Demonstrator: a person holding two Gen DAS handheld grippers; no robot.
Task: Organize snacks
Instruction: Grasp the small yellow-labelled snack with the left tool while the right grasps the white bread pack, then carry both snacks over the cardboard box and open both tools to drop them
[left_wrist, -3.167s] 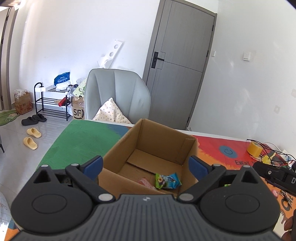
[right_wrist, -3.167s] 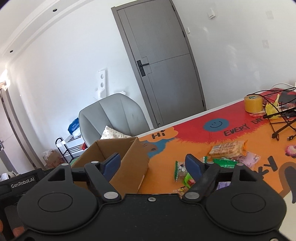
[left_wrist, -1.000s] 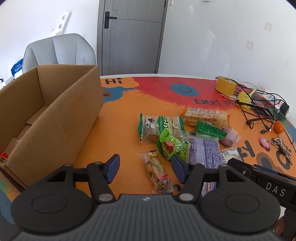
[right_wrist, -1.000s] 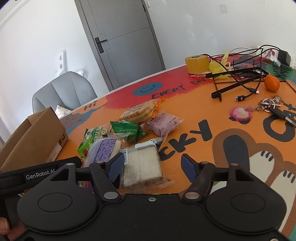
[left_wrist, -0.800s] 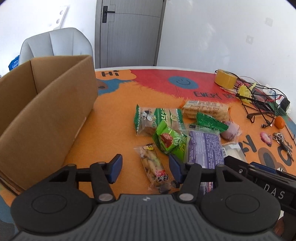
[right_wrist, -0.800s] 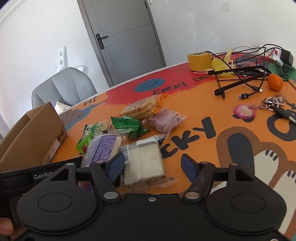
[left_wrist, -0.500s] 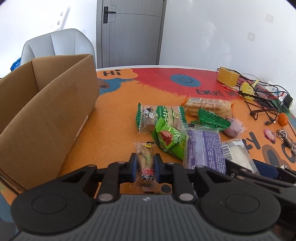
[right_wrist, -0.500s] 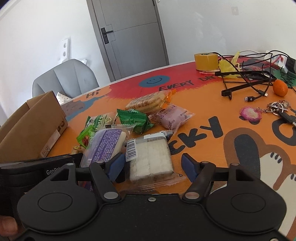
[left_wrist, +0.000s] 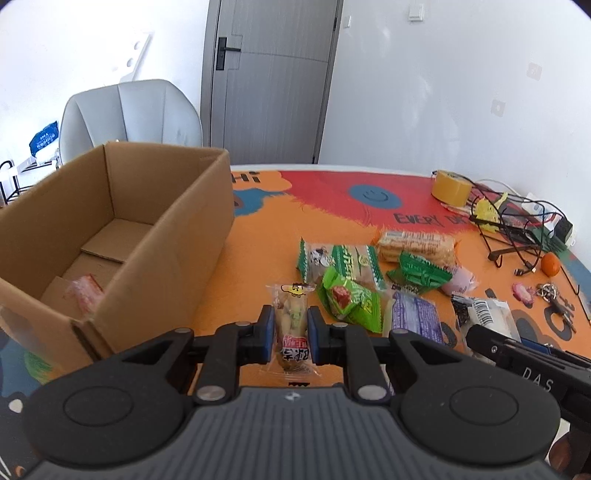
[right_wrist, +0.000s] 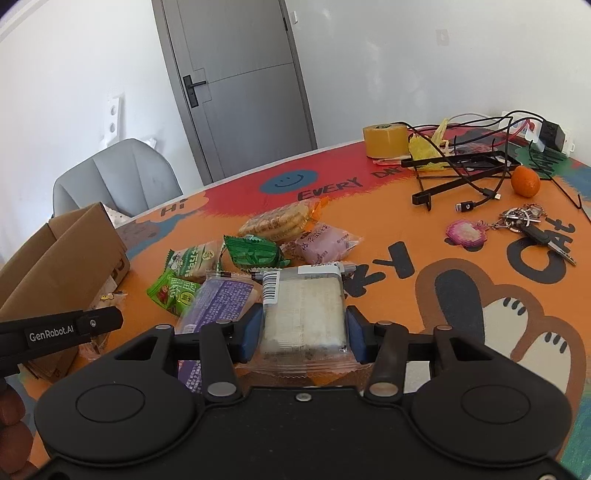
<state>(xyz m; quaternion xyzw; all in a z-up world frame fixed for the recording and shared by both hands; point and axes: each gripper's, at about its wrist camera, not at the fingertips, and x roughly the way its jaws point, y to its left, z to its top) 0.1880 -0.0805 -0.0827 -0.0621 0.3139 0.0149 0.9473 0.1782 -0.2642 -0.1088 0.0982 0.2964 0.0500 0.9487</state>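
- My left gripper (left_wrist: 290, 328): jaws pinching a slim clear peanut packet (left_wrist: 293, 318) near its red-labelled end.
- My right gripper (right_wrist: 302, 328): jaws pressed on both sides of a clear-wrapped white cake (right_wrist: 301, 308) with a barcode label.
- Cardboard box (left_wrist: 166, 236): open, on the left of the table mat (left_wrist: 266, 236); one pinkish packet (left_wrist: 83, 291) lies inside.
- Loose snacks, mid-table beside both held packets: purple pack (right_wrist: 221, 299), green sachets (left_wrist: 351, 299), biscuit sleeve (left_wrist: 415, 242), pink bun (right_wrist: 321, 242).
- Far right: tape roll (right_wrist: 386, 140), orange (right_wrist: 524, 180), keys (right_wrist: 528, 221), cables (right_wrist: 469, 177).
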